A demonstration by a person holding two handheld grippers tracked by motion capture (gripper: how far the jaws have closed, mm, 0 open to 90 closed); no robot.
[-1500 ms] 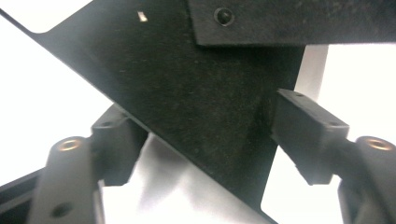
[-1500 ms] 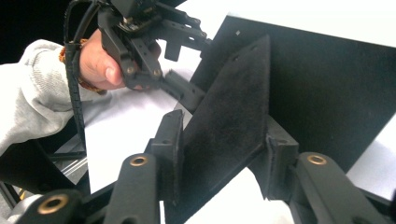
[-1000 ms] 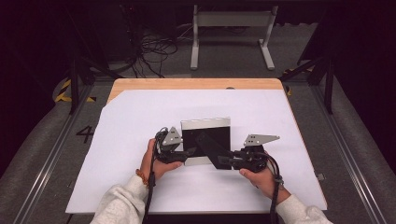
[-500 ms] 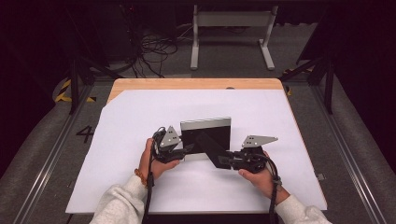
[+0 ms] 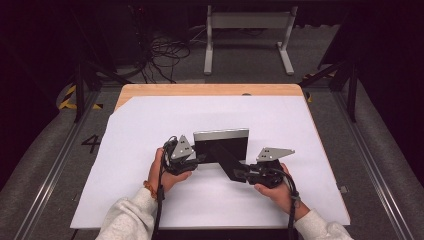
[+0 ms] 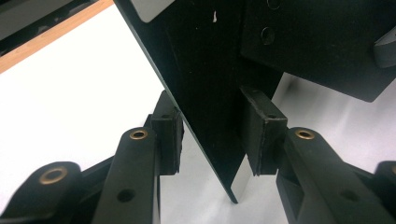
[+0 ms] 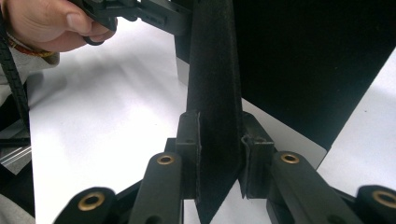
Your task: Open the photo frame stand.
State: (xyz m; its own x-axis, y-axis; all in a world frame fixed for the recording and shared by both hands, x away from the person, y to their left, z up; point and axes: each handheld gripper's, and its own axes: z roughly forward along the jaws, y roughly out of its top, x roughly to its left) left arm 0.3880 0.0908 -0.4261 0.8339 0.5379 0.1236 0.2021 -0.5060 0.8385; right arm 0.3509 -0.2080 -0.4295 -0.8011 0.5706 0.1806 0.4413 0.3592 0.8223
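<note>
Picture frame [image 5: 221, 145] stands on the desk [image 5: 150, 120] between our tools, back toward us. Left tool [image 6: 212, 135] straddles its edge, pads apart; right tool [image 7: 219, 154] clamps the stand flap [image 7: 212, 93]. Step: spreading the flap; next, we swing it outward.

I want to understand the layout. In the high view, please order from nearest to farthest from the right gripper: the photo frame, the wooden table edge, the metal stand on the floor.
1. photo frame, at the right gripper.
2. wooden table edge, far side.
3. metal stand, floor beyond.
</note>
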